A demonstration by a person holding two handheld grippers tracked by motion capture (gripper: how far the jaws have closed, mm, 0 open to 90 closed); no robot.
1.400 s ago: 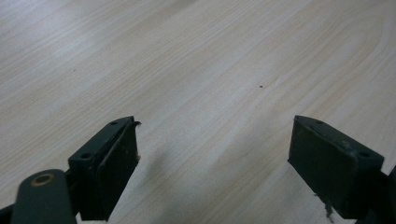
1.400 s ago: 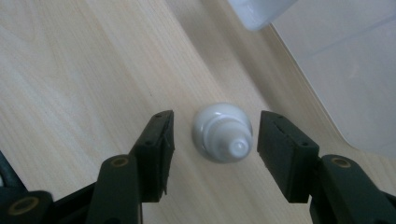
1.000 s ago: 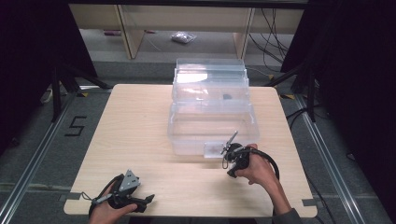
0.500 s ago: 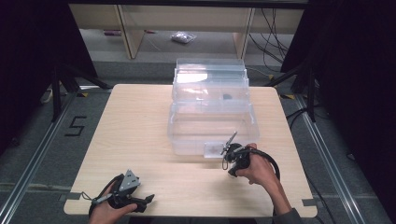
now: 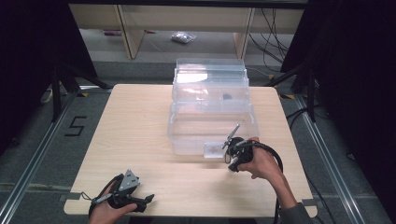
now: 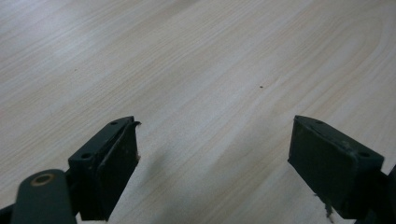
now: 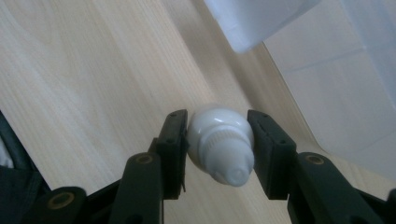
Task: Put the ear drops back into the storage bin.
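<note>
Meanwhile, at the counter: a person works two hand-held grippers beside a stack of clear bins.

High view, right gripper [image 5: 232, 156]: held in the person's right hand at the counter's [image 5: 140, 121] near right, just beside the front wall of the nearest clear plastic bin [image 5: 212, 128]. What it carries is too small to make out from above.

High view, left gripper [image 5: 140, 201]: resting near the counter's front left corner, well apart from the bins, with nothing near it.

High view, bins: three clear tubs stepped one behind another, running from mid-counter to the far edge; a small dark item lies in the middle one.

Left gripper view: jaws spread wide over bare wood grain, released, nothing between them.

Right gripper view, right gripper [image 7: 218, 144]: clenched on a small white capped bottle [image 7: 219, 142], one jaw pressed to each flank.

Right gripper view, bottle's place: raised between the jaws above the counter, just short of the bin's pale wall at upper right.

Right gripper view, bottle's heading: long axis runs roughly along the jaws; the ribbed cap and nozzle tip point back toward the camera, the rounded base points away, toward the counter and the bin.

Step in hand, as judged: carrying the bottle to the bin. Doing it well likely means keeping the squeeze steady on the smooth rounded body, lifting clear of the bin's rim, and letting go only once the bottle is fully over the opening.
</note>
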